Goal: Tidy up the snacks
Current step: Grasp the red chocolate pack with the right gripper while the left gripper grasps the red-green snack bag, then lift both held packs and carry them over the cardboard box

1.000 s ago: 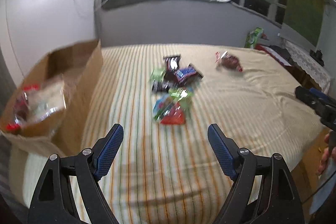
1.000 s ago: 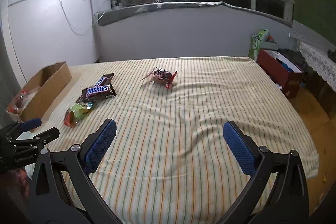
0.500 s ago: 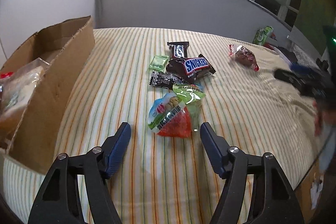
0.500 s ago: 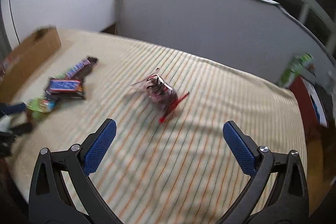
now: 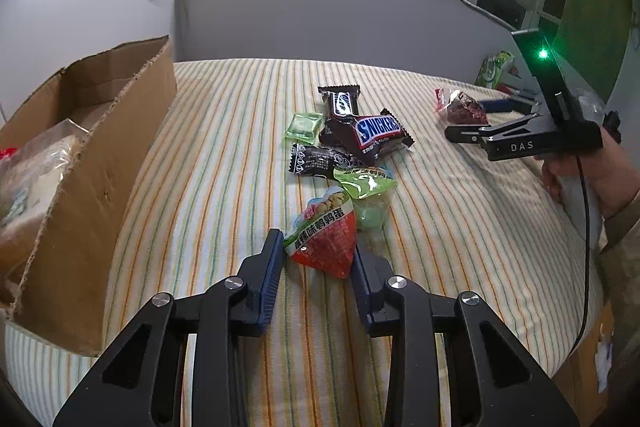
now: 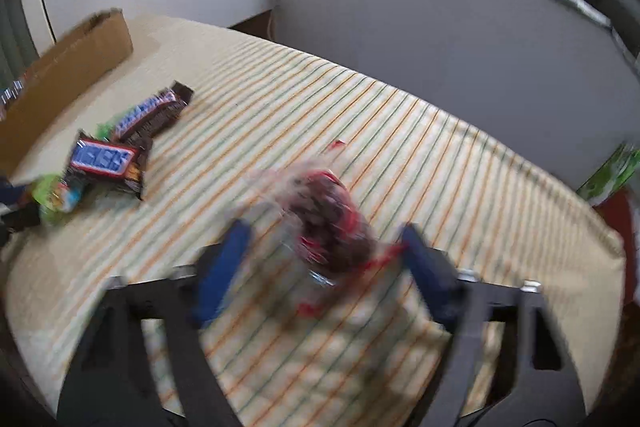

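Left wrist view. Our left gripper (image 5: 318, 251) points down at the striped bedspread (image 5: 460, 227). Its jaws have just been closing; the blue pads now sit against both sides of a red-and-green snack pouch (image 5: 325, 235), gripping it where it lies on the cloth. Just beyond the pouch lies a clear green packet (image 5: 366, 193), then a black wrapped sweet (image 5: 318, 159), a Snickers bag (image 5: 366, 138), a second dark bar (image 5: 341, 101) and a small green square packet (image 5: 304, 126), all heaped close together. At left stands an open cardboard box (image 5: 100, 163) with plastic-wrapped goods inside. At right our right gripper (image 5: 474, 119), held in a hand (image 5: 576, 179), reaches a dark-red wrapped snack (image 5: 460, 110) lying apart from the heap.

Right wrist view, blurred. The right gripper (image 6: 324, 247) tilts down over the dark-red wrapped snack (image 6: 328, 227). Its jaws have just been closing, with the snack between them. One pad looks to touch the wrapper's red edge, the other stands clear, so nothing is clamped. The Snickers bag (image 6: 106, 161) and the second dark bar (image 6: 154, 113) lie well off to the left, the cardboard box (image 6: 68, 79) beyond them.
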Demonstrator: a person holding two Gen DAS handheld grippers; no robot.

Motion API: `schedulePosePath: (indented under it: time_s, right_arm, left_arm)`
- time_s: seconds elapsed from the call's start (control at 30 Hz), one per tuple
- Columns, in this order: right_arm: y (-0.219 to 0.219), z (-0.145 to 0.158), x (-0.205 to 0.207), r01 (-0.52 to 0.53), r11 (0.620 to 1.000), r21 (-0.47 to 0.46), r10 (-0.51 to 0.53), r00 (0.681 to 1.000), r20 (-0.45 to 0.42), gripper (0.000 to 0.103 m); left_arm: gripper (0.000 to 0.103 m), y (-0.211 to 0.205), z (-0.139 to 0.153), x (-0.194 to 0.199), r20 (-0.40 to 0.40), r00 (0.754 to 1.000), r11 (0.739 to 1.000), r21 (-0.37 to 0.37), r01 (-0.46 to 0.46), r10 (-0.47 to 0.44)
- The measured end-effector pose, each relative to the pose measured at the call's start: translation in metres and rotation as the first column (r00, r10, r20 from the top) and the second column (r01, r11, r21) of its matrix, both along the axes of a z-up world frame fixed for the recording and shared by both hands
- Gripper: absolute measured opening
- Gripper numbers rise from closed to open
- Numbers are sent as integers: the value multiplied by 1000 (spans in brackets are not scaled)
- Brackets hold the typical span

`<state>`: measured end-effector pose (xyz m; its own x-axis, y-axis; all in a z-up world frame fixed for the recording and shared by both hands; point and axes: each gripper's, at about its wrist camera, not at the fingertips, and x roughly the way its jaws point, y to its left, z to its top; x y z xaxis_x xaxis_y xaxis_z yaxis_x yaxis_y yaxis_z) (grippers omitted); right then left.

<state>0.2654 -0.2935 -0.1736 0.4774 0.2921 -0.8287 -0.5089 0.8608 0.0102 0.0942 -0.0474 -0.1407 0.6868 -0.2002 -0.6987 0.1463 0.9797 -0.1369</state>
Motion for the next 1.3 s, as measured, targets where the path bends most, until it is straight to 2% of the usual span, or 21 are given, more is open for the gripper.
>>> schedulePosePath:
  time_s: [0.07, 0.1, 0.13, 0.3, 0.5, 0.57, 0.7, 0.77, 0.87, 1.0, 1.13, 1.3]
  right_arm:
    - [-3, 0, 1, 22, 1000, 21, -22, 1000, -5, 51]
    - [-4, 0, 0, 28, 999, 28, -28, 1000, -4, 42]
    - [-4, 0, -2, 29, 999, 38, -29, 1000, -3, 39]
    - [-7, 0, -7, 42, 998, 36, -42, 999, 11, 36]
    - [-12, 6, -15, 79, 996, 31, -80, 997, 19, 35]
    - [-11, 8, -31, 103, 994, 25, -103, 995, 9, 35]
    - [-6, 13, -89, 187, 982, 20, -188, 982, 27, 35]
    - [-3, 17, -127, 264, 961, 80, -266, 964, 23, 35]
    - [6, 16, -163, 346, 928, 139, -354, 935, 34, 35]
    - [16, 21, -177, 413, 894, 173, -429, 901, 65, 35]
    - [26, 65, -188, 407, 895, 183, -436, 885, 164, 35]
    - [38, 145, -213, 391, 898, 202, -438, 840, 321, 35]
  left_arm:
    - [24, 1, -1, -1, 8, 1000, 1000, -2, -8, 8]
    - [23, 1, 0, -2, 12, 1000, 1000, -2, -10, 10]
    - [23, 1, -1, -3, 19, 1000, 1000, 0, -10, 10]
    - [23, -5, -3, -7, 47, 999, 999, 36, -21, 19]
    - [22, -4, -3, -6, 52, 998, 999, 32, -28, 27]
    - [22, -3, -4, -6, 54, 998, 999, 25, -29, 28]
    - [22, 3, -2, -11, 56, 998, 999, -14, -38, 38]
    - [22, 5, -4, -17, 63, 997, 999, -35, -35, 37]
    - [22, -1, -6, -27, 105, 994, 1000, 9, -22, 21]
    - [22, -4, -2, -29, 113, 994, 1000, 3, -3, 3]
    - [22, -6, 22, -29, 157, 988, 1000, -2, 7, -7]
    - [22, -3, 81, -39, 258, 966, 999, -23, 25, -18]
